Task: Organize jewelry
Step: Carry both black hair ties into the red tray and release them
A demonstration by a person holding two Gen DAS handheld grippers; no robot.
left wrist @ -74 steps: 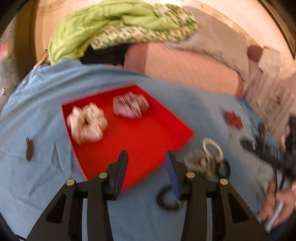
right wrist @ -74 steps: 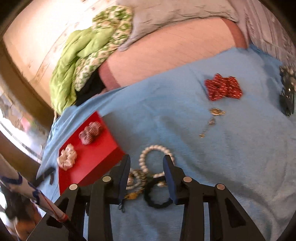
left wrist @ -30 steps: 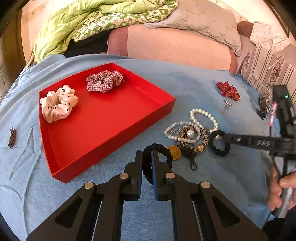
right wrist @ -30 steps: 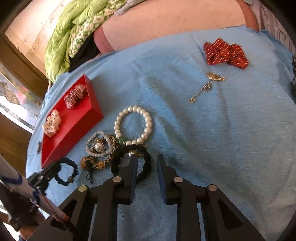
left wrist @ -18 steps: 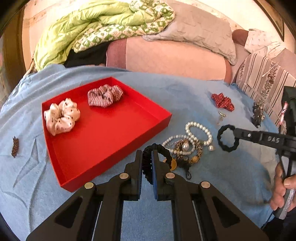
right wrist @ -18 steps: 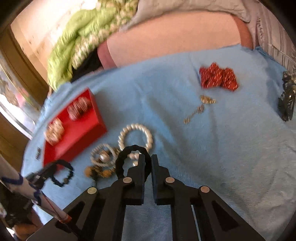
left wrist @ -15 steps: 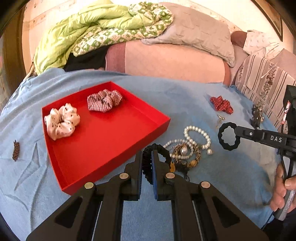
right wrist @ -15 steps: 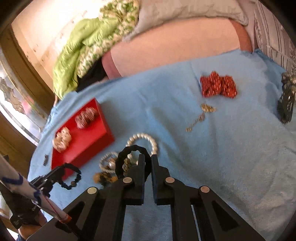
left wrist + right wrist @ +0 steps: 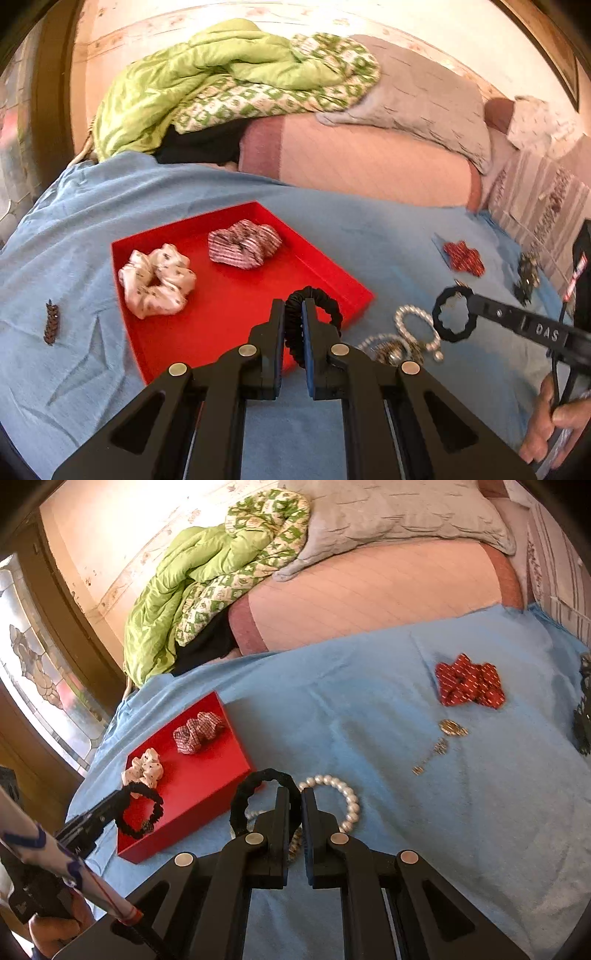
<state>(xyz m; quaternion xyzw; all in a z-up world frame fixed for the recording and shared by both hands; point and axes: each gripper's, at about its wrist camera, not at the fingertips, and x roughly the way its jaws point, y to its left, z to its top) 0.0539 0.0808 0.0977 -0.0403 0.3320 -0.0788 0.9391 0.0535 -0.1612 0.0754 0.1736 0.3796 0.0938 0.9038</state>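
My left gripper (image 9: 293,314) is shut on a black hair tie (image 9: 325,301) and holds it above the near right part of the red tray (image 9: 221,317). My right gripper (image 9: 294,801) is shut on a second black hair tie (image 9: 245,794), lifted above the blue cloth beside the tray (image 9: 207,786). A white dotted scrunchie (image 9: 157,280) and a red checked scrunchie (image 9: 243,243) lie in the tray. A pearl bracelet (image 9: 341,790) and a tangle of beaded jewelry (image 9: 391,352) lie on the cloth to the tray's right.
A red scrunchie (image 9: 467,685), a gold chain piece (image 9: 439,747) and a dark ornament (image 9: 526,277) lie on the blue cloth at the right. A small brown clip (image 9: 51,321) lies left of the tray. A green quilt (image 9: 221,85) and pillows are piled behind.
Both grippers closed on black hair ties on the cloth and lifted them. My left gripper has carried its tie left over the tray; my right gripper has risen toward the tray.
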